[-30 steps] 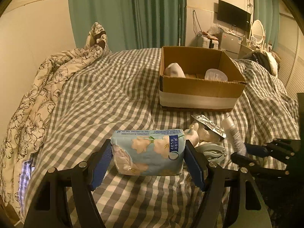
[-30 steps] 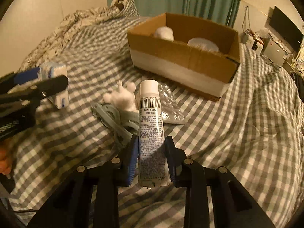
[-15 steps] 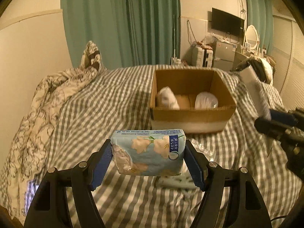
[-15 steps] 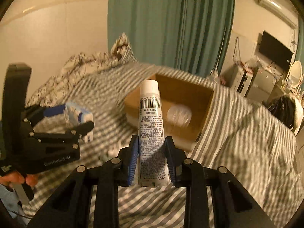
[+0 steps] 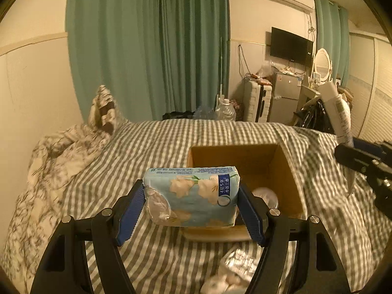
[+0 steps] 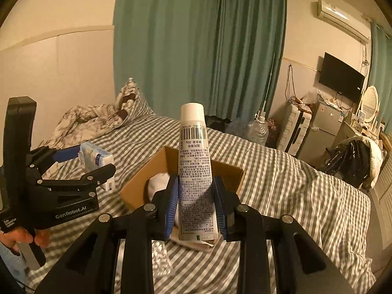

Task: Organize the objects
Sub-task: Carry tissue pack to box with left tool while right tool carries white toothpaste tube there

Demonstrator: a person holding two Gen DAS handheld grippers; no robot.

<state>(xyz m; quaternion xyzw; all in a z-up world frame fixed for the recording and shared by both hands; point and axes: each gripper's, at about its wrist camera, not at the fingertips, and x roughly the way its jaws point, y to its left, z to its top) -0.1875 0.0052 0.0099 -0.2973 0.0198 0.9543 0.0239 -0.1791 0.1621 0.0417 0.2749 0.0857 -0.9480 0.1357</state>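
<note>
My left gripper (image 5: 191,203) is shut on a light blue tissue pack (image 5: 193,196) with a flower print and holds it in the air just before the open cardboard box (image 5: 284,171). My right gripper (image 6: 196,205) is shut on a white tube (image 6: 194,169) with a barcode, cap pointing up, held above the near edge of the box (image 6: 137,183). The box holds a white soft item (image 6: 159,183) and a clear round lid (image 5: 267,194). The left gripper with the pack also shows in the right wrist view (image 6: 95,161). The tube shows in the left wrist view (image 5: 340,120).
The box sits on a bed with a grey checked cover (image 5: 152,152). A crumpled floral duvet (image 5: 56,156) lies at the left. A blister pack (image 5: 240,262) and a white soft toy (image 5: 225,284) lie on the bed below my left gripper. Green curtains, a suitcase and a fridge stand beyond.
Both grippers have risen from the bed and moved toward the box, each keeping its object. The remaining items on the bed have dropped low in the views.
</note>
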